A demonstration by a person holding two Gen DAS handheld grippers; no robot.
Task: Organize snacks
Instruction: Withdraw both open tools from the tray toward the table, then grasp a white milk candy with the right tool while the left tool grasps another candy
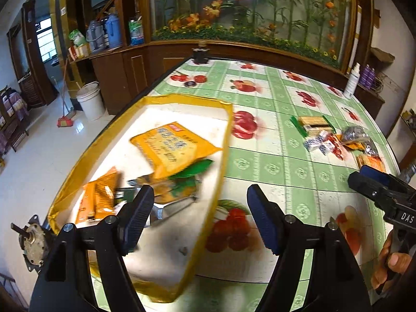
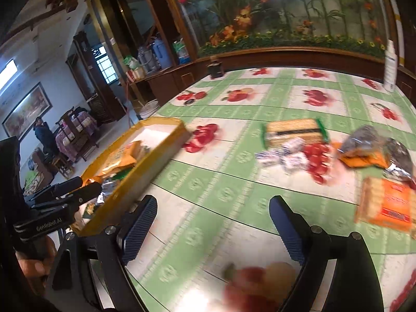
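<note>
The left gripper (image 1: 200, 202) was seen with its jaws spread wide and nothing between them, held above the near edge of a yellow-rimmed tray (image 1: 223, 140) that lay on the counter (image 1: 273, 161). Inside the tray, just ahead of the left finger, a large yellow snack bag (image 1: 171, 148) was found lying over a green-and-yellow packet (image 1: 182, 184), with an orange packet (image 1: 100, 197) to the left of that finger; motion blur kept finer detail from being read. To the right of this gripper the counter was covered by a green-checked cloth printed with fruit. Further right and well ahead, a loose group of snacks was left on the cloth: a cracker pack with green ends (image 2: 293, 130), small blue-and-white wrapped sweets (image 2: 283, 156) touching small red ones (image 2: 317, 161), a dark foil bag (image 2: 371, 140) and an orange biscuit pack (image 2: 387, 202). The right gripper (image 2: 213, 226) was likewise seen with jaws spread and empty, above bare cloth, the tray lying to its left and the loose snacks ahead and to its right. The biscuit pack was nearest its right finger, though apart from it. A white bottle (image 2: 390, 65) stood far ahead at the right edge.
</note>
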